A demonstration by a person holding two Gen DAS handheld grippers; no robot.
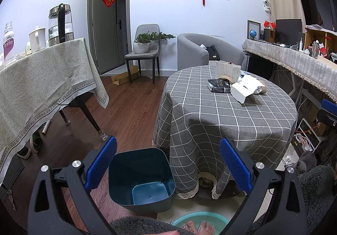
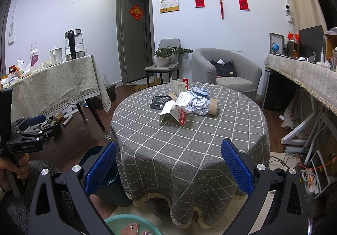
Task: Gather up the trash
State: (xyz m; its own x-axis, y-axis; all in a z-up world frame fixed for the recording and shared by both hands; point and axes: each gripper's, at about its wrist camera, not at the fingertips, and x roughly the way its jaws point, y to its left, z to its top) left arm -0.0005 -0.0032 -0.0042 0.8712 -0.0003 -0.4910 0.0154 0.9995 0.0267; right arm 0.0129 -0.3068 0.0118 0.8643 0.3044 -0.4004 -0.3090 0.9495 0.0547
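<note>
Start of the job, nothing picked yet. My left gripper [image 1: 168, 163] is spread wide and empty, hanging over the bin [image 1: 141, 178], which sits on the floor at the table's 7 o'clock edge and looks empty. My right gripper [image 2: 168, 163] is also spread, empty, aimed at the table [image 2: 189, 140]. The trash sits in one heap near the table's centre, toward 12 o'clock: black pack [image 2: 161, 102], torn box [image 2: 174, 112], crumpled paper [image 2: 199, 104], cardboard tube [image 2: 213, 106]. All touching or overlapping. I judge the next move is the right gripper reaching forward to 12 o'clock, pinching the nearest piece, likely the box, then carrying it left and down to the bin.
</note>
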